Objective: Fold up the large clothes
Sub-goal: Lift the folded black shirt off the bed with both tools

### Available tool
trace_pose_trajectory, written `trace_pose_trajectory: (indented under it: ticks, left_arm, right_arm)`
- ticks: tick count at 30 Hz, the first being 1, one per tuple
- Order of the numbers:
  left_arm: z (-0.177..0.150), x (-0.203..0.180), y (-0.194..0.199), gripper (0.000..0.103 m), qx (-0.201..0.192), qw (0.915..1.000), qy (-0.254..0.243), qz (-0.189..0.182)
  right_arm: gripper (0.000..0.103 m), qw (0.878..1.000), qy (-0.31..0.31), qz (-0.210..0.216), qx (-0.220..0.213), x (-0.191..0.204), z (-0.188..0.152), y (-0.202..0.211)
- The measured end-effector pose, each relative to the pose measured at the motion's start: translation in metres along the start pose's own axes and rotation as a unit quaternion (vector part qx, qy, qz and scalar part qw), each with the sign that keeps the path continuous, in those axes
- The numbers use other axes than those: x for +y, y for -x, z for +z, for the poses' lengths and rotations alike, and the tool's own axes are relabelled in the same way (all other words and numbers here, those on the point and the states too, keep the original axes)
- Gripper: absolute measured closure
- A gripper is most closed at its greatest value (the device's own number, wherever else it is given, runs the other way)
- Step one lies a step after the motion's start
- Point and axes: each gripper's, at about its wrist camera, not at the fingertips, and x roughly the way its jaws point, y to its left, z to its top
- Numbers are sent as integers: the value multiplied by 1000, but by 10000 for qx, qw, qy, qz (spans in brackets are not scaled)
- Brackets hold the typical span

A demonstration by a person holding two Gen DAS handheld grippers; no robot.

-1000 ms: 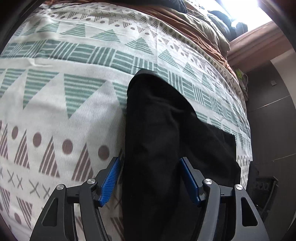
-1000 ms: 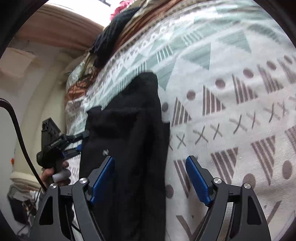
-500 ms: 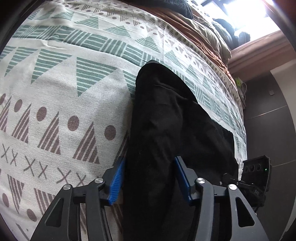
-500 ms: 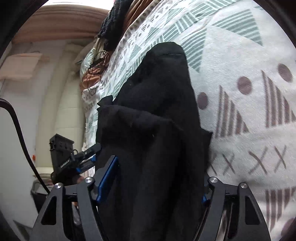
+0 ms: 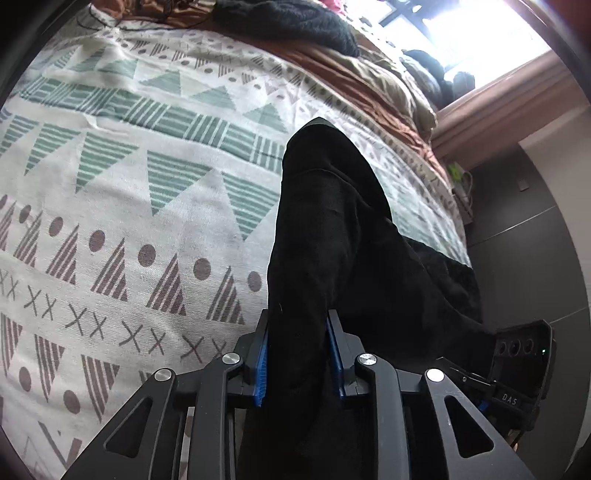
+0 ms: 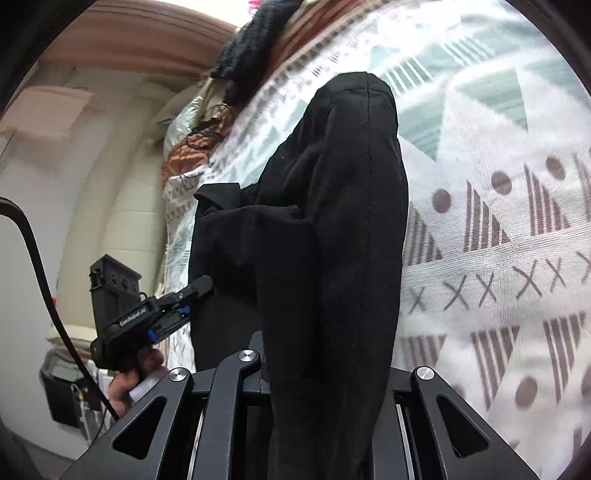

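Observation:
A black garment lies lengthwise on the patterned bedspread. Its near end is bunched and raised off the bed. My left gripper has its blue pads pressed on a fold of the cloth, and its jaws are still closing. In the right wrist view the black garment stands up in thick folds. My right gripper is closing on it, and the cloth hides both fingertips. The left gripper shows at the garment's left edge, held by a hand.
Brown and olive bedding and a dark knit garment are piled at the far end under a bright window. The bed's right edge drops to a dark wall. A black cable hangs at the left.
Both grippers' jaws have narrowed from wide open onto the black garment. Its near end has come up off the bedspread and bunched, and both views have shifted up and forward.

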Motion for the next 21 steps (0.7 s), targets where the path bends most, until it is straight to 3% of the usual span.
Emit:
trace_pose_trajectory:
  ticks: [10, 21]
  left_arm:
    - [4, -12, 91, 77, -605, 9958, -113, -674]
    - [12, 10, 202, 77, -1348, 9862, -188, -938]
  right_arm:
    - [87, 9963, 758, 88, -398, 99, -22, 49]
    - [87, 9815, 1790, 212, -654, 225, -50, 61]
